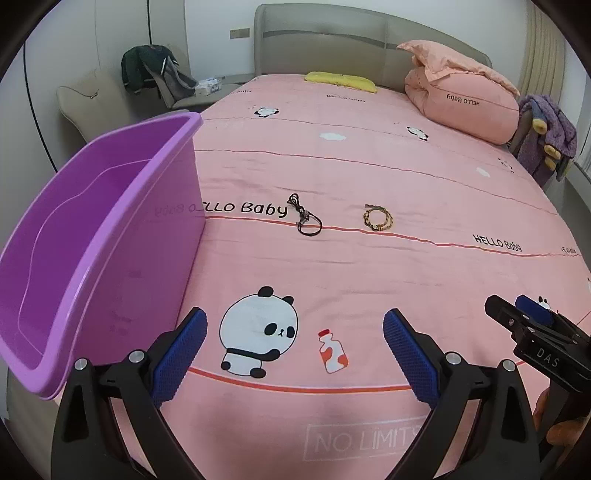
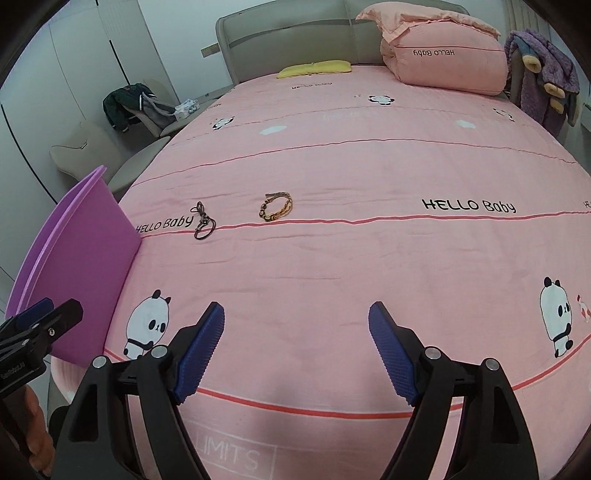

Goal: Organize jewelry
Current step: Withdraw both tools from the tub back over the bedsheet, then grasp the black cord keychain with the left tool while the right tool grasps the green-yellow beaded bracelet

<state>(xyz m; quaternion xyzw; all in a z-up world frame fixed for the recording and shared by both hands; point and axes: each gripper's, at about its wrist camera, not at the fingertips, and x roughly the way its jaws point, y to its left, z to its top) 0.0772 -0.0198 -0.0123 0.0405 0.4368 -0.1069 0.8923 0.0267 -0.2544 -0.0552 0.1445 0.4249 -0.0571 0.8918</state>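
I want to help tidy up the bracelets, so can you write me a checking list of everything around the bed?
Surface: pink panda-print bedsheet, smooth, on a bed.
Job's things: dark cord bracelet and gold braided bracelet lie apart on the sheet; purple plastic bin stands at the left, looks empty.
Clutter: yellow cushion, folded pink quilt.
Tongs: left tongs open, nothing between them; right tongs open, nothing between them.
Cables: thin black cable hanging on the wall.
Surroundings: beige chair, dark jacket, purple robe.
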